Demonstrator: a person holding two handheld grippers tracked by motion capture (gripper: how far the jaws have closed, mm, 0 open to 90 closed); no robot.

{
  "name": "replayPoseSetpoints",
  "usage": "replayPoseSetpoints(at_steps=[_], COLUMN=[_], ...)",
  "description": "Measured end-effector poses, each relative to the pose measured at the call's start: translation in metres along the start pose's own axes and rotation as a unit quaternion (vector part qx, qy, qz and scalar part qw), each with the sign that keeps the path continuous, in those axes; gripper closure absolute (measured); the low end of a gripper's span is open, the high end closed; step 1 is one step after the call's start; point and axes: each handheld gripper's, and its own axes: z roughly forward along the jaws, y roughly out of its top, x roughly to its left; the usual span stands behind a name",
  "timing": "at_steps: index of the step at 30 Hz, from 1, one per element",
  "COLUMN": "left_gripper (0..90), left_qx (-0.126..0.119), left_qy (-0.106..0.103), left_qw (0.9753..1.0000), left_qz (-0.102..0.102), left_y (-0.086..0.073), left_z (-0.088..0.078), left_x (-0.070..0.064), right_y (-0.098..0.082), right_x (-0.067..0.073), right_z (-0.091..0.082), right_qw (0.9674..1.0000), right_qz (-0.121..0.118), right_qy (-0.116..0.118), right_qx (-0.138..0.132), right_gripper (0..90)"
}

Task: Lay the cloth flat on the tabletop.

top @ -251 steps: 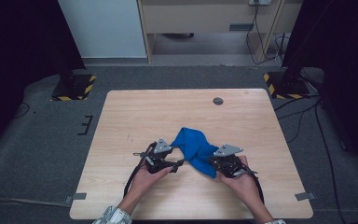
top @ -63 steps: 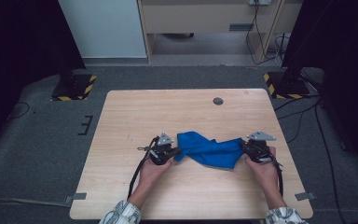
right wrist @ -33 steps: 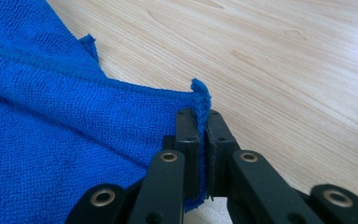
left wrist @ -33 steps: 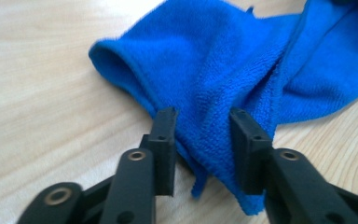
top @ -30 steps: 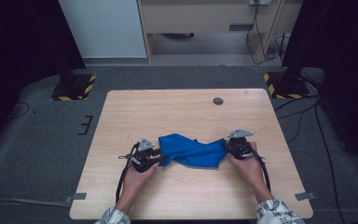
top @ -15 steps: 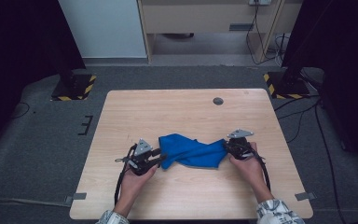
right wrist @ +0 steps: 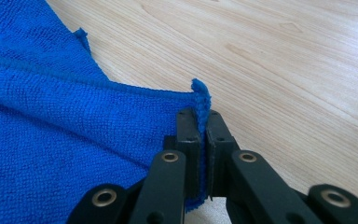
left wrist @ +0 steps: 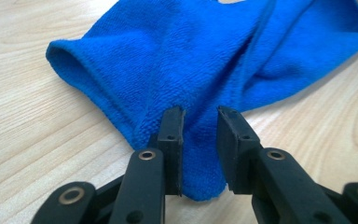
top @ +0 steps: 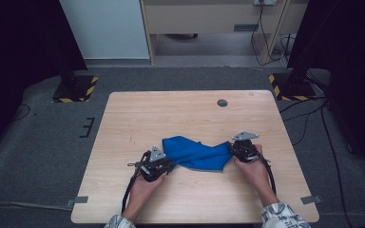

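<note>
Left gripper [left wrist: 199, 135] has slid in along the table and its jaws have just been closing over the near corner of the blue cloth [top: 197, 153].
That corner lies between them, not yet pinched; the cloth stretches away towards the right gripper [right wrist: 202, 122], clamped on the far corner.

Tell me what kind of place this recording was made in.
Probably a lab or recording workspace, not a home: a bare wooden table on grey carpet, black stands with hazard-striped bases at each far corner, and cables trailing over the floor.
</note>
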Motion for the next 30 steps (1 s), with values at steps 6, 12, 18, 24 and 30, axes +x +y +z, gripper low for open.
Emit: replayPoseSetpoints(at_steps=[6,12,18,24,30], left_gripper=[71.3,71.3,69.3,54.2,50.6], left_qx=[0.008,0.005,0.001,0.0,0.005], left_qy=[-0.002,0.003,-0.005,-0.01,-0.009], left_qw=[0.9999,0.9998,0.9997,0.9999,0.9999], left_qz=[-0.007,-0.02,-0.024,-0.011,-0.012], left_y=[-0.001,-0.002,-0.002,-0.001,-0.002], left_z=[0.005,0.004,0.004,0.005,0.009], left_x=[0.004,0.009,0.01,0.002,0.003], right_y=[-0.001,-0.003,-0.005,-0.005,-0.005], right_x=[-0.002,-0.007,-0.011,-0.011,-0.01], right_z=[0.0,-0.002,-0.002,-0.001,-0.001], right_qw=[1.0,0.9999,0.9998,0.9998,0.9998], right_qz=[0.003,0.01,0.017,0.017,0.016], right_qy=[0.0,-0.005,-0.004,-0.002,-0.001], right_qx=[0.002,0.004,0.008,0.01,0.01], right_gripper=[87.1,87.2,87.2,86.9,86.5])
